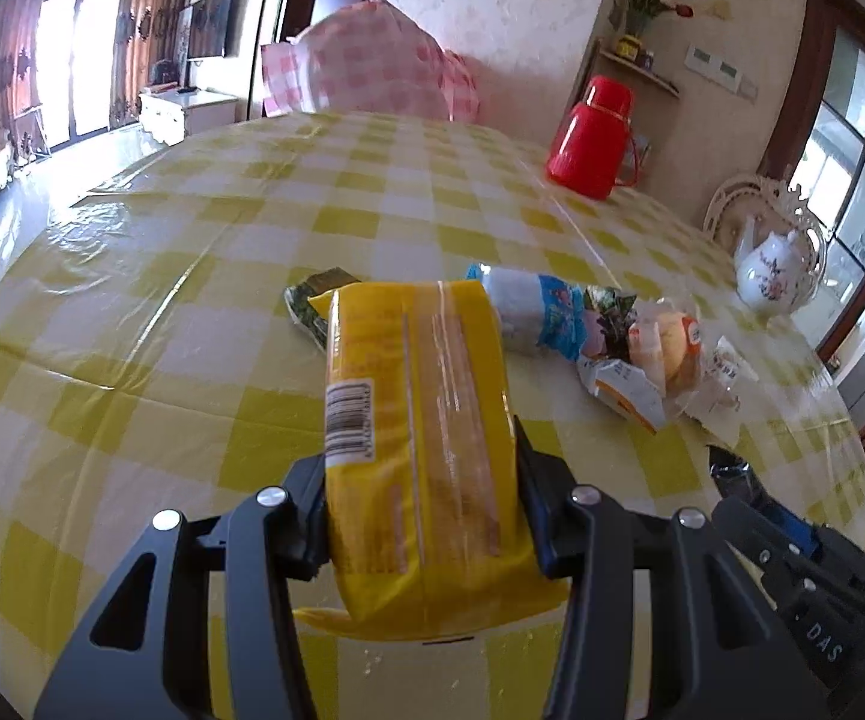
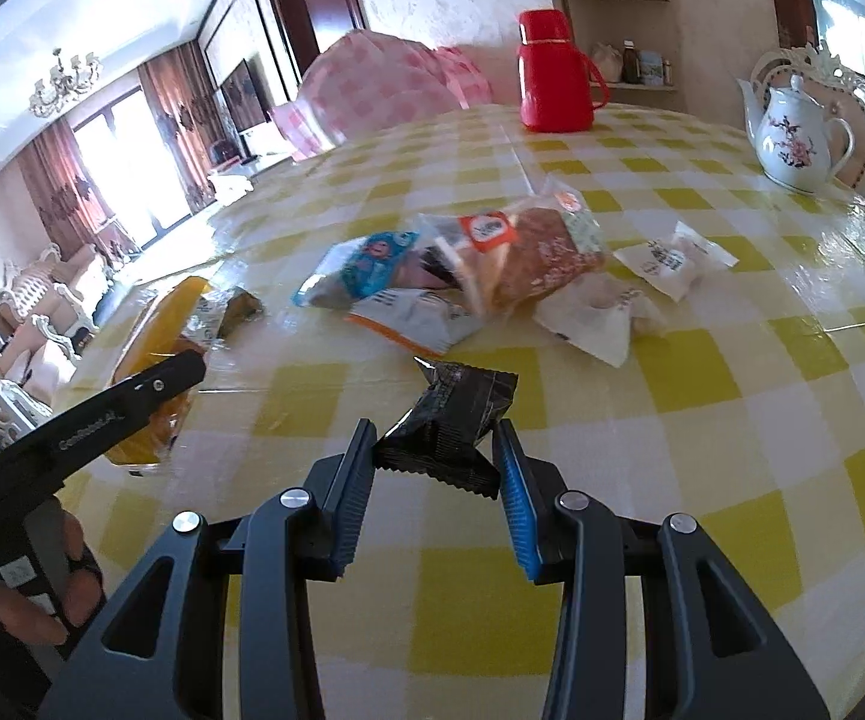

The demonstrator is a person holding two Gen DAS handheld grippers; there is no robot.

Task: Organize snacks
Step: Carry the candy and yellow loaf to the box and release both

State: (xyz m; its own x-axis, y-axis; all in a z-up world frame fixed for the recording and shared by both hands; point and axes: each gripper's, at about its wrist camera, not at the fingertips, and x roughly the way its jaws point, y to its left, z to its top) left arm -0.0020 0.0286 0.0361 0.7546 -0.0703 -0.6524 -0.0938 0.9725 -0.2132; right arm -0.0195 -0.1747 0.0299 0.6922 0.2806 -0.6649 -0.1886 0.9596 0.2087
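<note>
My left gripper point(image 1: 420, 480) is shut on a long yellow snack pack point(image 1: 414, 408) and holds it just above the checked table. It also shows in the right wrist view point(image 2: 156, 324) at the left. My right gripper point(image 2: 435, 468) has its jaws around a black wrapped snack point(image 2: 450, 414), both pads touching its sides. A heap of snacks lies in the table's middle: a blue-and-white pack point(image 2: 366, 267), a bread pack with an orange label point(image 2: 528, 246), white packs point(image 2: 666, 261). A dark green packet point(image 1: 312, 300) lies behind the yellow pack.
A red thermos point(image 2: 552, 72) stands at the table's far side and a white flowered teapot point(image 2: 795, 132) at the far right. The table has a yellow-checked plastic cover point(image 2: 732, 420). A pink-checked chair cover point(image 1: 366, 66) is beyond the table.
</note>
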